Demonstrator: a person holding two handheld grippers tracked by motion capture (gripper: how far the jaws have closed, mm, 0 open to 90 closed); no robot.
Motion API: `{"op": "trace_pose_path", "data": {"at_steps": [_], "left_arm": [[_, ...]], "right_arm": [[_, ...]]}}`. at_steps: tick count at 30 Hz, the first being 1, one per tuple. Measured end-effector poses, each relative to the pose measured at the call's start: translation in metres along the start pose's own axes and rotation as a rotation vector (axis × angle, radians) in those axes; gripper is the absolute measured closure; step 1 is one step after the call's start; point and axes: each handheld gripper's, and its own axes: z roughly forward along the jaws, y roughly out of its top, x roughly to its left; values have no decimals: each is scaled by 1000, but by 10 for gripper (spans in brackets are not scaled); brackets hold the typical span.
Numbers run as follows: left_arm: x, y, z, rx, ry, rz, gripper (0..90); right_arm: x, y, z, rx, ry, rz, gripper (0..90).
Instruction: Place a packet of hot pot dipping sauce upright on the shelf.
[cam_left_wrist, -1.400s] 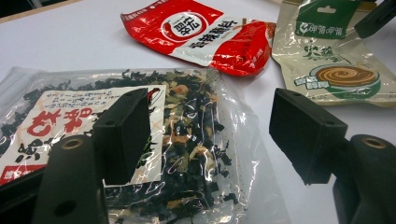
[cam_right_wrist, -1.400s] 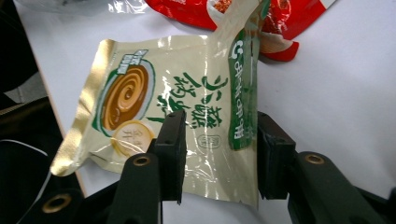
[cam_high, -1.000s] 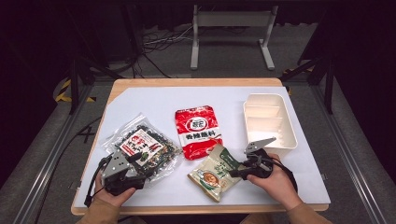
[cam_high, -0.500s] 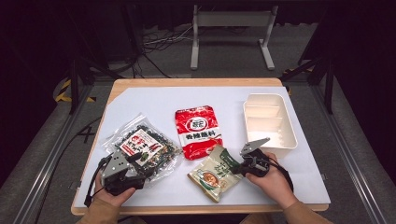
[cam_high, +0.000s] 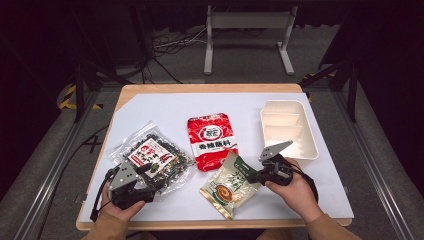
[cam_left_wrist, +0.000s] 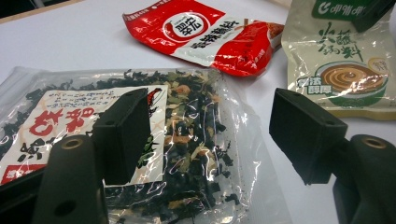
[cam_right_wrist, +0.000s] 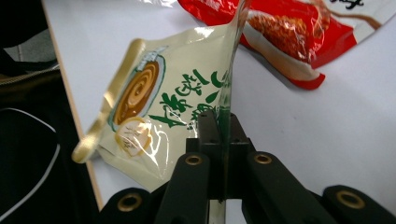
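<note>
The cream pouch (cam_high: 231, 184) carries green lettering and a brown swirl in a bowl. The red pouch (cam_high: 212, 140) has a white roundel and white lettering; the clear bag (cam_high: 152, 157) shows dark green flakes under a white label with red characters. The tray (cam_high: 310, 139) is cream, the desk (cam_high: 160, 107) white with a wooden edge.

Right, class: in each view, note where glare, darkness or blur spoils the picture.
High view: table brightly lit, surroundings near black. Left gripper view: glare speckles the clear seaweed bag; jaws close to the lens look soft. Right gripper view: shine on the beige pouch; red pouch behind slightly blurred.
</note>
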Motion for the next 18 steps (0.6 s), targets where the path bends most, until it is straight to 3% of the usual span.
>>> {"op": "trace_pose_path", "data": {"at_steps": [11,18], "left_arm": [[1,0,-2,-6,5,-2,298],[1,0,-2,-4,5,-2,298]], "right_arm": [[13,21,-26,-11,10,-32,900],[21,34,-44,-15,-11,-98,900]]}}
